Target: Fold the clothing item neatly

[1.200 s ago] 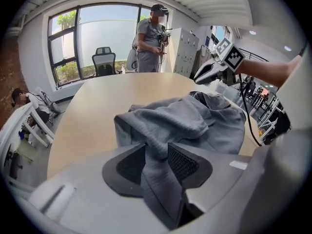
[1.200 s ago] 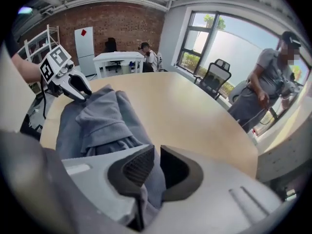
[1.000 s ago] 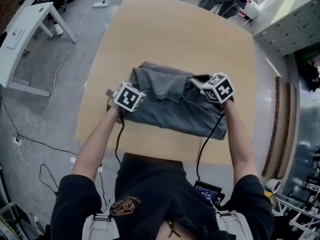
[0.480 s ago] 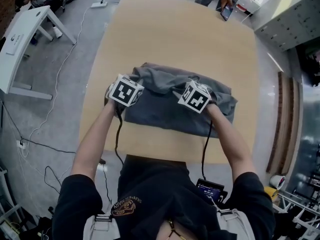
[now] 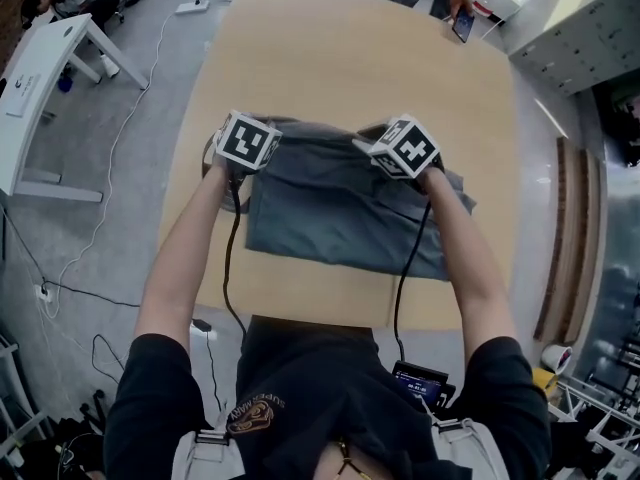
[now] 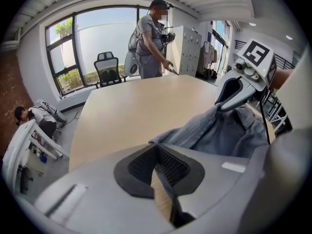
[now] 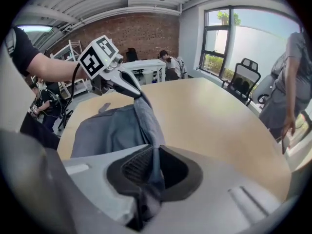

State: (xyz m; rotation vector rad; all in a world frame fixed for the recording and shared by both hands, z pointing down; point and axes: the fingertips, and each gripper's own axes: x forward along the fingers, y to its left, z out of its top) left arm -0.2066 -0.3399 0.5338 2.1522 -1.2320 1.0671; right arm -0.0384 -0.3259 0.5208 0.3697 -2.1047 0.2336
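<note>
As left hand-held gripper (image 6: 158, 156) clenches garment (image 5: 330, 218), right hand-held gripper (image 7: 155, 154) just tightened on it

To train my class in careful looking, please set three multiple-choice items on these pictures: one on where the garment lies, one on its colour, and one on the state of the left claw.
1. Where does the garment rest?
A. On the floor
B. On the tan table
C. On a chair

2. What colour is the garment?
A. Grey
B. Red
C. White

3. In what state is the left claw?
A. Open and empty
B. Open above a cup
C. Shut on the garment's edge

Answers:
1 B: the head view shows it spread on the tabletop in front of the person.
2 A: the cloth is grey in every view.
3 C: the jaws are together with cloth pinched between them, and the right gripper view shows the fabric hanging from this claw's tip.
</note>
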